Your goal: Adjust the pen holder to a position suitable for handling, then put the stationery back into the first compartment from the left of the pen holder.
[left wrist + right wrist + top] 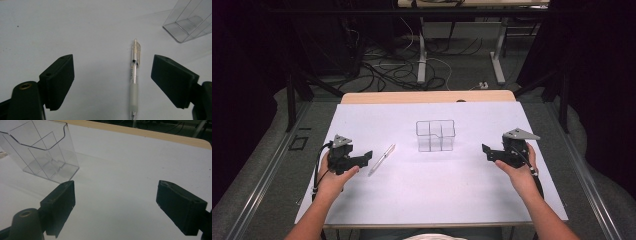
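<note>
A clear pen (381, 159) lies flat on the white table cover (422, 195), left of the middle. My left gripper (364, 157) hovers low beside it, open. In the left gripper view the pen (134, 75) lies on the cover between the two jaws, nearer the right one, and neither pad touches it. A clear plastic holder with several compartments (435, 135) stands upright at the centre. My right gripper (487, 151) is held to its right, open, with nothing between its jaws (116, 187). The holder (42, 152) shows at the upper left of the right gripper view.
The cover ends at a bare wooden strip (427, 96) along the table's far edge. Beyond it, cables (402, 70) and table legs (498, 60) stand on the floor. The holder's corner (190, 22) sits up and right of the left gripper's jaws.
</note>
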